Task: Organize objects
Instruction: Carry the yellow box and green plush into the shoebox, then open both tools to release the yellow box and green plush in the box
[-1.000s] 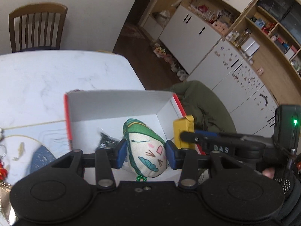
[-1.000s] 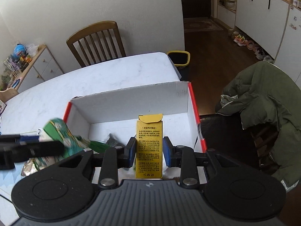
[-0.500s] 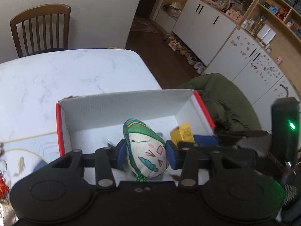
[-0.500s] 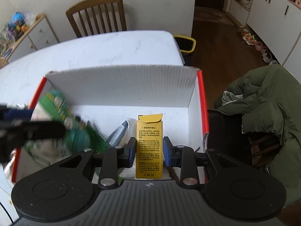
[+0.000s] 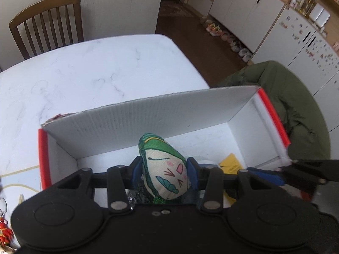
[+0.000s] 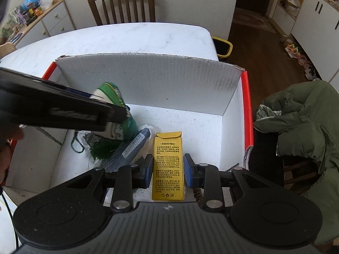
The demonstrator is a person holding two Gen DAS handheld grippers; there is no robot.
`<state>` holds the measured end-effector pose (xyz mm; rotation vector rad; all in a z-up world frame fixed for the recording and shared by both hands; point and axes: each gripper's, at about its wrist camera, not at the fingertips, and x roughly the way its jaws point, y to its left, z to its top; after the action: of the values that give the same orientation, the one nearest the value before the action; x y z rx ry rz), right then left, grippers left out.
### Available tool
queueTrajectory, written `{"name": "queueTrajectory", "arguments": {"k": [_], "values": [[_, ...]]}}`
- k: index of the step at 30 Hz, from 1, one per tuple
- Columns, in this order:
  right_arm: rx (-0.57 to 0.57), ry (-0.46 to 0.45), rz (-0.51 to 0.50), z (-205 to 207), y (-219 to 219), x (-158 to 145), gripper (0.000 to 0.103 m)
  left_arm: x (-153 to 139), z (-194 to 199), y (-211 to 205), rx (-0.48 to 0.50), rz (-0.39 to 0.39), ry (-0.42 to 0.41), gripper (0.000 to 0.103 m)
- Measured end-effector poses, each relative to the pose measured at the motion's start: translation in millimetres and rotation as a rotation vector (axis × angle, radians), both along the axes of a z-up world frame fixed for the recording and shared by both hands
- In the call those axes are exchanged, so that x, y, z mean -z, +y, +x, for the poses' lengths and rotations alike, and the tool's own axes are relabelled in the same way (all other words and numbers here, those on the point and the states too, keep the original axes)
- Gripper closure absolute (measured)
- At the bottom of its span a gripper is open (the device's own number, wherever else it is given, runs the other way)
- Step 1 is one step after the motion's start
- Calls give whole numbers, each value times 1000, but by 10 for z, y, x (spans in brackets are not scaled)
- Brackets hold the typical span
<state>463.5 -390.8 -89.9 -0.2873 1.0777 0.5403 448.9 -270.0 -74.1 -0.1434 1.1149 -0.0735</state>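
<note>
Grippers over white box point(image 6: 148, 80): left point(image 5: 163, 172) clamping pouch point(image 5: 164, 169), right point(image 6: 168, 170) clamping yellow carton point(image 6: 168, 167).

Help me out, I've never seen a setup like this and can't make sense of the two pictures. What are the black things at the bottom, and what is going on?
There is no robot. A person holds a two-finger gripper in each hand, and each gripper carries a camera looking along its fingers, so the black shapes are the tools themselves. The left camera shows the left gripper shut on a green pouch. The right camera shows the right gripper shut on a yellow carton. Both are held over an open white box with red edges, standing on a marble table. A grey packet already lies in the box.
</note>
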Motion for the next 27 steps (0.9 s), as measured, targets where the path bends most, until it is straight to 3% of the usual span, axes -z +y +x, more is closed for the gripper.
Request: {"name": "queueTrajectory", "arguments": {"k": [7, 13, 16, 27], "values": [[-4, -6, 46, -9, -79, -71, 73, 133, 86, -18, 6, 16, 25, 57], [-14, -15, 97, -48, -126, -193, 73, 155, 71, 6, 15, 14, 29, 49], [-8, -10, 106, -68, -165, -199, 73, 116, 28, 4, 27, 26, 18, 35], [-8, -27, 133, -273, -239, -296, 72, -181, -270, 7, 51, -3, -62, 26]]}}
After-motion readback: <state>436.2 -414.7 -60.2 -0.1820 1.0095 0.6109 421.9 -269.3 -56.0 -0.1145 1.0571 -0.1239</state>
